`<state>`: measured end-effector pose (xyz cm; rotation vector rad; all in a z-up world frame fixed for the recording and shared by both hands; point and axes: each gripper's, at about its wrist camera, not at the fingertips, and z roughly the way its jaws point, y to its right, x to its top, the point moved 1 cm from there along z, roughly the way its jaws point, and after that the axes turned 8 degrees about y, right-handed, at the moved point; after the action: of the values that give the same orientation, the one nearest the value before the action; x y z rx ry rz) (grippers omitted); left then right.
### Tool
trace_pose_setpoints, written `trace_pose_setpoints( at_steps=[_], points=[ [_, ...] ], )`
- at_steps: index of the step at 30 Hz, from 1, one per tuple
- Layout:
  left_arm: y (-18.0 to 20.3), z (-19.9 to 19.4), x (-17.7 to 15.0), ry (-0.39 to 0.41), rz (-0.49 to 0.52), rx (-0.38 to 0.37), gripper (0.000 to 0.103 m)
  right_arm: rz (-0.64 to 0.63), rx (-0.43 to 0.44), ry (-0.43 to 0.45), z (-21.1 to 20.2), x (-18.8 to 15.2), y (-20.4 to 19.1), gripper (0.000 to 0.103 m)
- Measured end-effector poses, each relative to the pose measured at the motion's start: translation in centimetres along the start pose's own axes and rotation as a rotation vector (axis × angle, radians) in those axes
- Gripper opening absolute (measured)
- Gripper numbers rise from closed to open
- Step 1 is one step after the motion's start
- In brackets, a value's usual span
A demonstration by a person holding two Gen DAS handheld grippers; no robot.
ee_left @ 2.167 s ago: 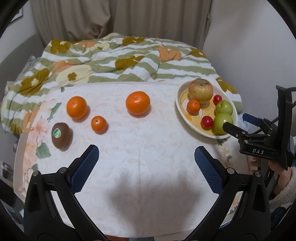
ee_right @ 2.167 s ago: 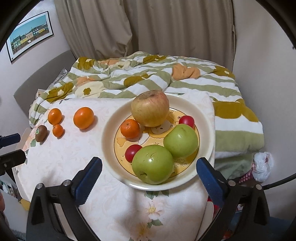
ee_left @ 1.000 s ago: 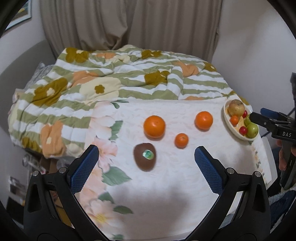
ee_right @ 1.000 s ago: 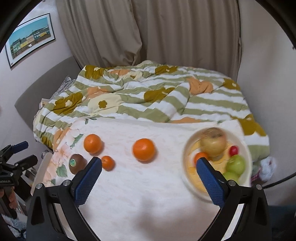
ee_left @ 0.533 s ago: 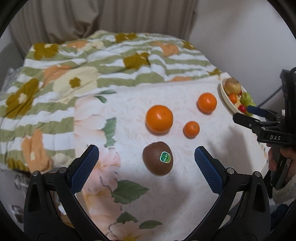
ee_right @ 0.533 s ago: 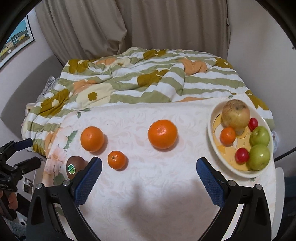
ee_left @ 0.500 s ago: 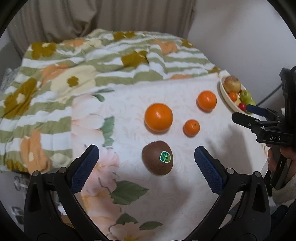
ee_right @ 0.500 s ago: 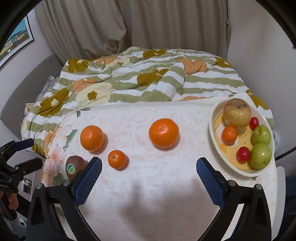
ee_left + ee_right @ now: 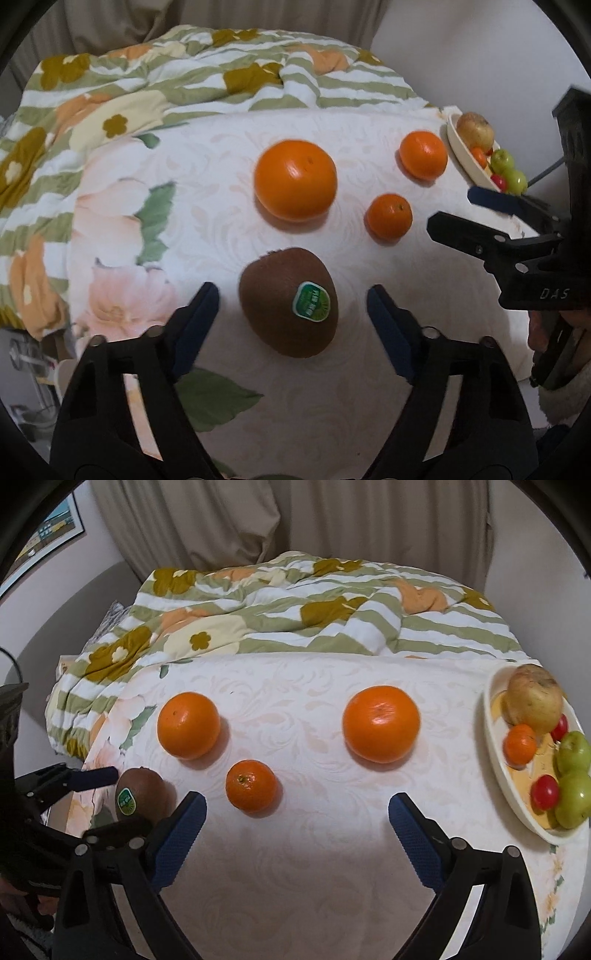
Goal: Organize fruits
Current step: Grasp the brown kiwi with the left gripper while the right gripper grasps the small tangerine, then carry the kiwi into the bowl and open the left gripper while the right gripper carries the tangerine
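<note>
The left hand-held gripper [image 9: 291, 314] is spread apart around the kiwi [image 9: 289, 302] on the table [image 9: 229, 206], fingers not touching it. The right hand-held gripper [image 9: 295, 821], also apart, hovers near a small tangerine [image 9: 251, 785]. The plate [image 9: 496, 771] holds more fruit.

Home bedroom, floral quilt [image 9: 295, 602], curtains [image 9: 295, 520]

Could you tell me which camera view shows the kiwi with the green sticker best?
The left wrist view: the kiwi lies whole and large between the open left gripper fingers, sticker facing the camera. In the right wrist view the kiwi sits small at the left edge, partly hidden behind gripper fingers.
</note>
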<state>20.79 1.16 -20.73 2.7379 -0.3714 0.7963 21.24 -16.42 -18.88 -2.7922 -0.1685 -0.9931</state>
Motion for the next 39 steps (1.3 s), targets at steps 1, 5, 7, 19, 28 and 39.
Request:
trace_pose_setpoints(
  at_steps=[1, 5, 7, 19, 28, 39],
  points=[
    [0.2, 0.5, -0.1, -0.012, 0.007, 0.011, 0.083, -0.011, 0.004, -0.001, 0.2, -0.1, -0.1, 0.098],
    [-0.2, 1.4, -0.2, -0.034, -0.029, 0.011, 0.072, -0.038, 0.023, -0.018, 0.8, -0.3, -0.5, 0.089],
    [-0.2, 1.4, 0.0, -0.028, -0.020, 0.033, 0.063, -0.041, 0.034, -0.030, 1.1, -0.3, -0.6, 0.086],
    [-1.6, 0.4, -0.7, -0.044, -0.057, 0.075, 0.062, -0.113, 0.098, -0.080, 3.0, -0.6, -2.2, 0.058],
    [-3.5, -0.7, -1.6, -0.039, -0.101, 0.110, 0.062, -0.143, 0.098, -0.083, 4.1, -0.2, -3.1, 0.046],
    [-4.3, -3.0, -1.3, -0.004, -0.120, 0.113, 0.062, -0.153, 0.085, -0.053, 2.9, 0.7, -3.8, 0.034]
  ],
)
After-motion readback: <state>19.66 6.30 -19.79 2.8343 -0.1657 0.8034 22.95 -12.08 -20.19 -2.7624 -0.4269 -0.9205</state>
